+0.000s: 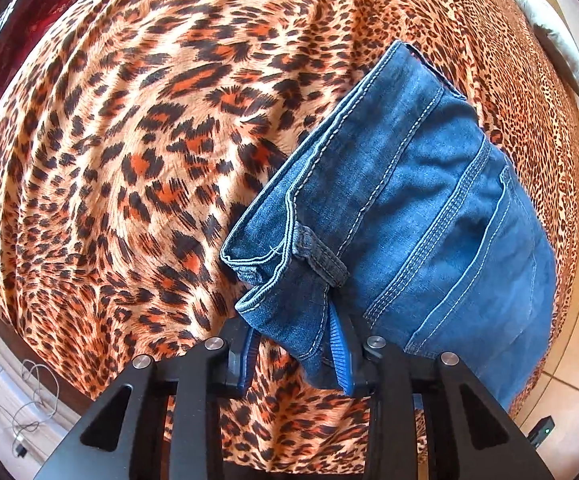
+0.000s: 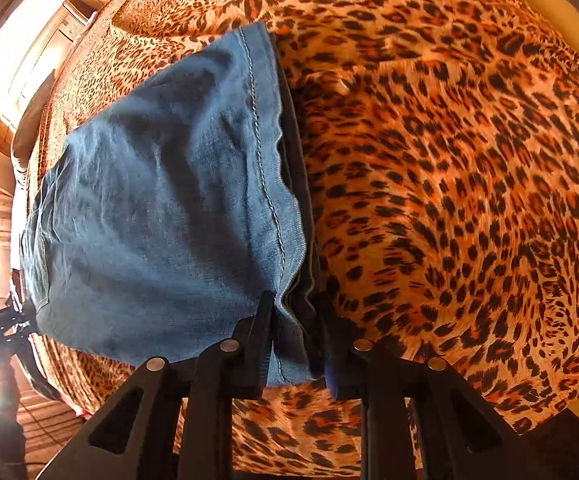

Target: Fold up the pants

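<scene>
Presently, in the left wrist view, my left gripper [image 1: 295,354] is clenched on the waistband corner of the pants [image 1: 401,216], which hang folded over the leopard-print bedspread [image 1: 129,140]. In the right wrist view, my right gripper [image 2: 295,342] is clamped on the stacked hem edges of the pants [image 2: 161,208], held above the same bedspread [image 2: 449,180].

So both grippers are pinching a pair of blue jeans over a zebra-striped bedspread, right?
Not quite: the bedspread is leopard-spotted, orange and black, not zebra-striped, as both wrist views show. The rest holds: the left gripper and the right gripper each pinch the blue jeans.
</scene>
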`<state>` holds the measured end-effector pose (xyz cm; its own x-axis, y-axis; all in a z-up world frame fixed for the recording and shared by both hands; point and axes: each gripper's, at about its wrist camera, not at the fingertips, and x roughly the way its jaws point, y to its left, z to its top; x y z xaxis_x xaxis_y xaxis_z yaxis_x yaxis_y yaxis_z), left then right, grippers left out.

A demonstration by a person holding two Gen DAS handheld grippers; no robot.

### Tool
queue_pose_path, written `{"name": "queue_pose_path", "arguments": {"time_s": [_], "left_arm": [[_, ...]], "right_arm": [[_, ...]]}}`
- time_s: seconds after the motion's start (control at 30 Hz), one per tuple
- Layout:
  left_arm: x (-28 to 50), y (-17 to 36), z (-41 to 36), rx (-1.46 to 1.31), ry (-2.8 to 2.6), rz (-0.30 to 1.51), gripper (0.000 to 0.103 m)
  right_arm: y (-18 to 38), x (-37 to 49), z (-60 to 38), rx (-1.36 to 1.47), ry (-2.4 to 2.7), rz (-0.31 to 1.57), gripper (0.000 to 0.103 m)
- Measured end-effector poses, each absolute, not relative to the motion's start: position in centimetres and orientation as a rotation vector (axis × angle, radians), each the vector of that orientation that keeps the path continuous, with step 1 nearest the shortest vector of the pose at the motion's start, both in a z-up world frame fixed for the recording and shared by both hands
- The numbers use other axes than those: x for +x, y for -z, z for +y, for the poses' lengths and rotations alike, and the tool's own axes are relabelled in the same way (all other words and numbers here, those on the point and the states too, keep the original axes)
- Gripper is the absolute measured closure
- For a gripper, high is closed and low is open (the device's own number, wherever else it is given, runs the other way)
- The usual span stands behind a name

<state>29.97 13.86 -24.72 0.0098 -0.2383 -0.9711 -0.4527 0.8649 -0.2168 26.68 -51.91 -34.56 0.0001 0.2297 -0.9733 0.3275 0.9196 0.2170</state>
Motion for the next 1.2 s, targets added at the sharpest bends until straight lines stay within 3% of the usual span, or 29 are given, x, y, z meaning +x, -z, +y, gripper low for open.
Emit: {"name": "queue_pose_path", "arguments": {"time_s": [0.07, 0.2, 0.27, 0.3, 0.33, 0.47, 0.87, 0.93, 1.03, 1.2], "left_arm": [[29.8, 23.9, 14.1, -0.500, -0.182, 1.590, 0.058], [27.8, 20.7, 13.9, -0.437, -0.167, 1.544, 0.054], [27.1, 18.1, 12.4, -0.339, -0.127, 1.491, 0.045], [27.0, 16.9, 11.4, -0.285, -0.093, 1.466, 0.042], [27.3, 15.8, 9.8, -0.219, -0.050, 1.444, 0.034], [29.5, 12.9, 4.0, -0.055, 0.180, 1.389, 0.020], [38.9, 15.6, -25.3, 0.450, 0.669, 1.492, 0.019], [39.8, 16.3, -30.1, 0.481, 0.723, 1.517, 0.019], [41.3, 17.6, -36.3, 0.510, 0.758, 1.550, 0.019], [43.2, 21.1, -44.3, 0.590, 0.768, 1.600, 0.019]], "right_arm": [[34.1, 27.0, -51.1, 0.403, 0.089, 1.590, 0.075], [32.0, 26.3, -53.1, 0.564, 0.101, 1.557, 0.069], [30.4, 25.4, -55.1, 0.682, 0.155, 1.485, 0.060], [29.6, 24.8, -56.1, 0.747, 0.186, 1.438, 0.049], [29.0, 24.2, -56.7, 0.803, 0.208, 1.400, 0.045], [28.7, 22.3, -58.1, 0.969, 0.241, 1.322, 0.045], [34.6, 14.1, -55.9, 1.387, 0.291, 1.124, 0.044], [35.5, 13.9, -55.8, 1.416, 0.278, 1.074, 0.043], [35.8, 13.9, -55.6, 1.455, 0.242, 0.980, 0.033], [36.4, 16.3, -55.2, 1.526, 0.145, 0.881, 0.033]]}}
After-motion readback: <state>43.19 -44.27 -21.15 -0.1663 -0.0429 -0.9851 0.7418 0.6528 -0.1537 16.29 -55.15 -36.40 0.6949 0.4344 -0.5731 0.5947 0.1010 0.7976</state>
